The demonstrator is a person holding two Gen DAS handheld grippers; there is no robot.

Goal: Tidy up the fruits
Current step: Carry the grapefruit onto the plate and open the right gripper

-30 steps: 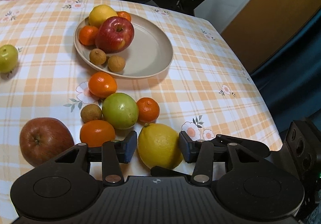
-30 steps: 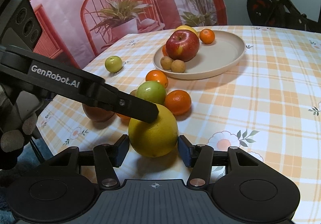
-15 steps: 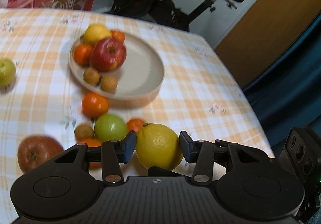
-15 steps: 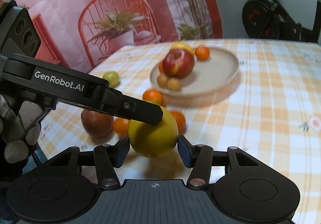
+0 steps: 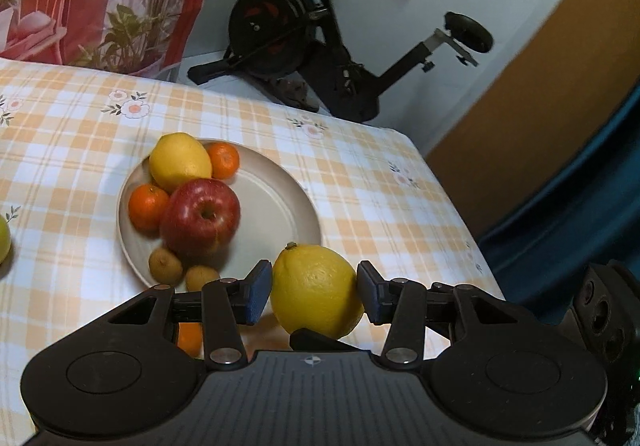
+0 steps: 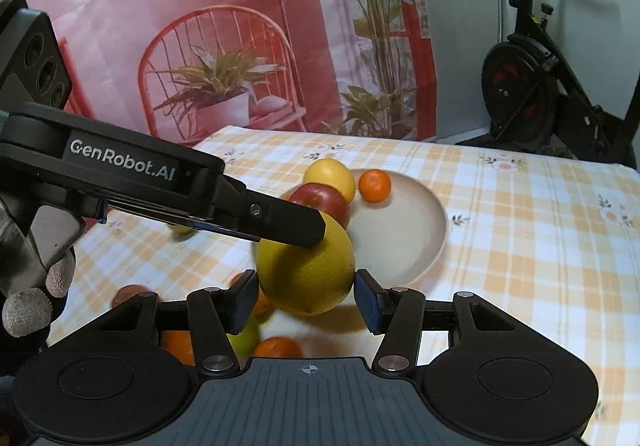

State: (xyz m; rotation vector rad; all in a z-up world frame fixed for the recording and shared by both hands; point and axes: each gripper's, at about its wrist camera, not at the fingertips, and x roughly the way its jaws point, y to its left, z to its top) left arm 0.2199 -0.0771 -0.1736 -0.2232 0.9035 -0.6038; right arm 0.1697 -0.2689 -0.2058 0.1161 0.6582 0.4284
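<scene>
Your left gripper [image 5: 314,292] holds the large yellow lemon [image 5: 317,291] between its blue pads [image 5: 258,296], lifted above the checked tablecloth [image 5: 380,202] at the near rim of the beige plate [image 5: 280,206]. In the right wrist view your right gripper [image 6: 305,296] also has a pad at each side of that same lemon; the right pad touches it, but I cannot tell whether the left one does, so whether this gripper is clamping is unclear.

Going left to right in the left wrist view: one green fruit [image 5: 3,246] cut off at the frame edge, then the plate's load of six pieces. These are two small oranges [image 5: 147,206], one lemon on the plate [image 5: 180,162], one red apple [image 5: 200,220] and two small brown fruits [image 5: 165,267] at the near rim.

Below the held lemon the right wrist view is blurred: I count roughly two or three loose oranges [image 6: 278,348], one green fruit and one dark red apple [image 6: 130,293] on the cloth. One exercise bike [image 5: 304,46] stands beyond the table.
</scene>
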